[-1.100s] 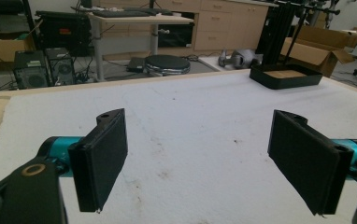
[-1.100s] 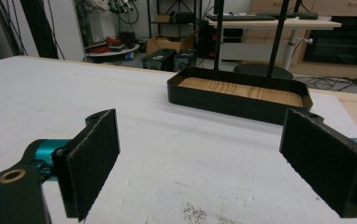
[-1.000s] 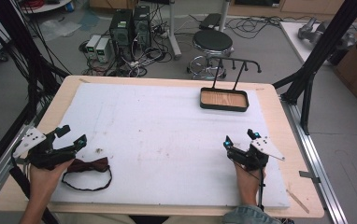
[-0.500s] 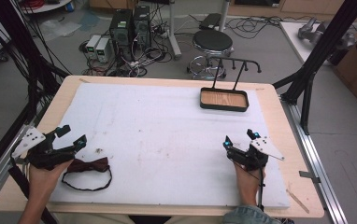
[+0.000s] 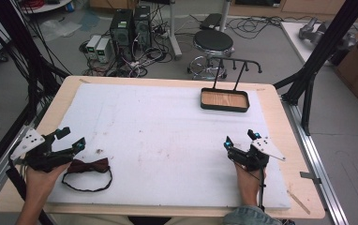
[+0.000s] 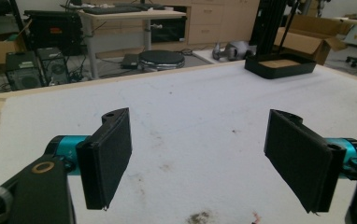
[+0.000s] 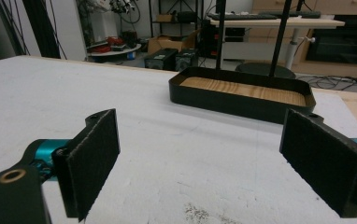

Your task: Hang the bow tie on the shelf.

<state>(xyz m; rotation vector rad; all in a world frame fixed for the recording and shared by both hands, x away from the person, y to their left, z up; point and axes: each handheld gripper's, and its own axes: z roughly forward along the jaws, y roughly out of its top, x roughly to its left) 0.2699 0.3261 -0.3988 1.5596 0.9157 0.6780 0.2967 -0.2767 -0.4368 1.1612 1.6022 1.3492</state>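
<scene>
Dark red bow tie (image 5: 89,166) with black strap flat on white mat (image 5: 167,140), at about 4 o'clock of left gripper (image 5: 72,138), just beside, perhaps touching. Jaws wide, just closing slightly, nothing between. Right gripper (image 5: 239,139) released, well apart at 3 o'clock.

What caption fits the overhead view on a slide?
Two hand-held grippers, left and right, rest open on a white mat beside a bow tie.
</scene>
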